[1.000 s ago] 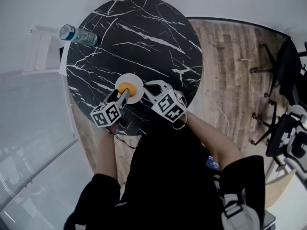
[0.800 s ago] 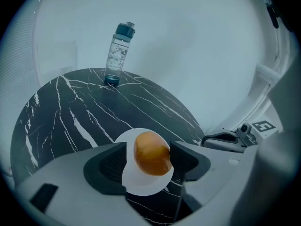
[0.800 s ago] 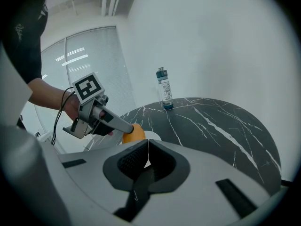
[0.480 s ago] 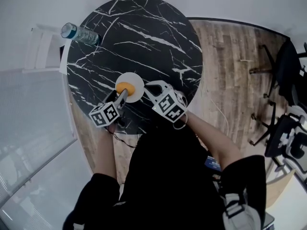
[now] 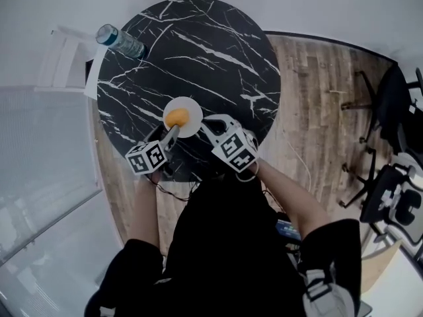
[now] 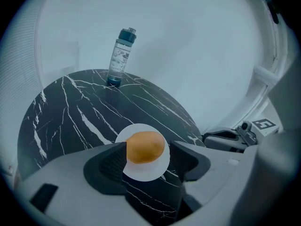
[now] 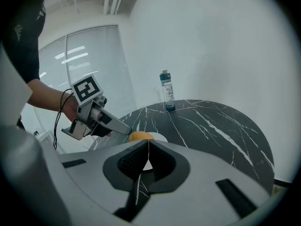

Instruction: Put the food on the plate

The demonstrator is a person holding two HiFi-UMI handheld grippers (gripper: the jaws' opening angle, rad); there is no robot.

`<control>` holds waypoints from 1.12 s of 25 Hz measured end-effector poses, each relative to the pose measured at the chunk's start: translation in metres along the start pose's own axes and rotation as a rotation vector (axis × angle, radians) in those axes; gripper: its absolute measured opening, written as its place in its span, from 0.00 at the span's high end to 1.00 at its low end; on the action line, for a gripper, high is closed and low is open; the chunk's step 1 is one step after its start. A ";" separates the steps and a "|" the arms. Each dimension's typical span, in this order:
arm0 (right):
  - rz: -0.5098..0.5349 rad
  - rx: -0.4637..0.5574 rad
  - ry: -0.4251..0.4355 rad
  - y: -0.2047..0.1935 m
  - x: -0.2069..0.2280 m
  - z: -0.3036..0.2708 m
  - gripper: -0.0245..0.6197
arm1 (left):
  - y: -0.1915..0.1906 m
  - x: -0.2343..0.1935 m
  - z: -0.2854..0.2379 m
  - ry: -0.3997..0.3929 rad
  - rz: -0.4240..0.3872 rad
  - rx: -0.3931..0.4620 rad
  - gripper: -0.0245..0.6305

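Observation:
An orange, bun-like piece of food (image 5: 176, 117) lies on a small white plate (image 5: 193, 107) near the front edge of the black marble table (image 5: 198, 51). My left gripper (image 5: 173, 132) stands open just short of the plate's near side. In the left gripper view the food (image 6: 146, 146) and plate (image 6: 146, 173) show between the wide-apart jaws, and neither pad touches the food. My right gripper (image 5: 206, 123) is shut and empty, just right of the plate. From the right gripper view (image 7: 147, 147), the food (image 7: 139, 136) sits beyond its tips, with the left gripper (image 7: 124, 131) beside it.
A clear water bottle (image 5: 121, 41) with a dark cap stands at the table's far left edge, upright (image 6: 121, 57). A white wall lies behind the table. Wooden floor and black chairs (image 5: 390, 197) are to the right.
The left gripper has drawn back a little from the plate, and the food stays on the plate. The right gripper has kept its place.

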State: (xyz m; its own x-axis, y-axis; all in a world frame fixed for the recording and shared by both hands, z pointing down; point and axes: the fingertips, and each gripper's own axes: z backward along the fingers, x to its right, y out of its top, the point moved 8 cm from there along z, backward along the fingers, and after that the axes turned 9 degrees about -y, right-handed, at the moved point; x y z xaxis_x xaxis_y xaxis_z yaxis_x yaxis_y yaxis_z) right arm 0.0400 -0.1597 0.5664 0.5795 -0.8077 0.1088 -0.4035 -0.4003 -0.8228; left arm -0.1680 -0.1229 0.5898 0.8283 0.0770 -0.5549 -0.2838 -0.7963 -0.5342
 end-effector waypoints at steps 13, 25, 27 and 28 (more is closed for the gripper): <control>-0.028 0.143 -0.132 0.043 -0.066 0.032 0.96 | -0.014 0.014 0.087 0.039 -0.098 0.146 0.57; 0.058 0.300 -0.279 0.096 -0.144 0.064 0.97 | -0.003 0.043 0.177 0.090 -0.345 0.334 0.96; 0.065 0.338 -0.303 0.105 -0.153 0.073 0.97 | -0.004 0.048 0.192 0.090 -0.391 0.377 0.96; 0.058 0.361 -0.317 0.110 -0.158 0.078 0.97 | -0.005 0.050 0.201 0.091 -0.419 0.395 0.96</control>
State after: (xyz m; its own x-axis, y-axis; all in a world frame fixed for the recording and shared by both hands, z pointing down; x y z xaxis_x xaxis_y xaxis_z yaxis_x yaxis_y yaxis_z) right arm -0.0408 -0.0430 0.4153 0.7735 -0.6297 -0.0720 -0.2026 -0.1380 -0.9695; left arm -0.2222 0.0054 0.4365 0.9421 0.2712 -0.1972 -0.0671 -0.4237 -0.9033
